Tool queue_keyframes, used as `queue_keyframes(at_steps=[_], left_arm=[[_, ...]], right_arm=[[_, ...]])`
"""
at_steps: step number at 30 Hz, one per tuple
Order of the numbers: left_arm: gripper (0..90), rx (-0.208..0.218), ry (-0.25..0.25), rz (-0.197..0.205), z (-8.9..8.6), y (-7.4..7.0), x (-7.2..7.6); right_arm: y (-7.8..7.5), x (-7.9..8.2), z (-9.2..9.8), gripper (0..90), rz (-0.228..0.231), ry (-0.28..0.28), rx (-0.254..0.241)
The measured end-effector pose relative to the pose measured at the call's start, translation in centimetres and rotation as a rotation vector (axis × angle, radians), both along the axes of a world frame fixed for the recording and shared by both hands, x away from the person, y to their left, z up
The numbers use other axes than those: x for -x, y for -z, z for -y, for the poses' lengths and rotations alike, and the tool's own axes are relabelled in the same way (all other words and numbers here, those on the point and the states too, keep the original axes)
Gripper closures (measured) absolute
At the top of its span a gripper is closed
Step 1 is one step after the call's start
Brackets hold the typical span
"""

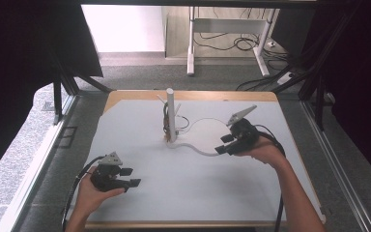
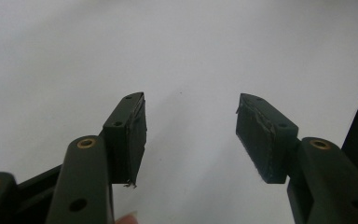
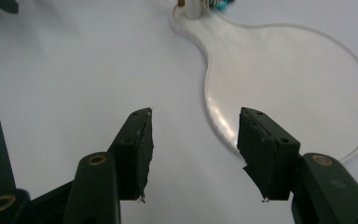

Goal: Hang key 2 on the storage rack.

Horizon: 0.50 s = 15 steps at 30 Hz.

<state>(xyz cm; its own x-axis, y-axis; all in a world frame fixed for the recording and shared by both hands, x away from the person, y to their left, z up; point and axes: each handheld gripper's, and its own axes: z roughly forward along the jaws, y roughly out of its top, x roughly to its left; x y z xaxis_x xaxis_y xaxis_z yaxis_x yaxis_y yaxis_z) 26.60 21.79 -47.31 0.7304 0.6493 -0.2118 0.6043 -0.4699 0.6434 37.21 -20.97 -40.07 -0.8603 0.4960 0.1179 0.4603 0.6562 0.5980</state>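
White cable (image 3: 213,112) lies beside the spread right hand-held gripper (image 3: 193,135); left hand-held gripper (image 2: 191,126) spread too.

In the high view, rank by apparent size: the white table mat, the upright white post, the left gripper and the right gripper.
1. White table mat, by far the largest.
2. Upright white post.
3. Left gripper and right gripper: black, alike in size; unranked, since the left sits nearer the camera.
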Motion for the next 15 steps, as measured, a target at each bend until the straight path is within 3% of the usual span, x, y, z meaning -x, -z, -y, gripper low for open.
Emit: queue_keyframes(at_steps=[4,7,11,15], left_arm=[[43.0,-0.001,0.000,0.003,0.0,0.0,0.1],[42.9,-0.005,-0.003,0.001,0.0,0.1,0.1],[42.6,-0.009,-0.006,-0.004,0.2,0.1,0.1],[42.3,-0.007,-0.013,0.002,0.0,0.0,0.1]], right_arm=[[2.4,1.5,2.1,45.3,0.019,0.028,-0.049],[3.5,2.1,2.8,44.8,0.025,0.046,-0.057],[3.7,2.3,2.9,43.4,0.053,0.056,-0.058],[3.3,3.5,3.1,38.9,0.124,0.091,-0.096]])
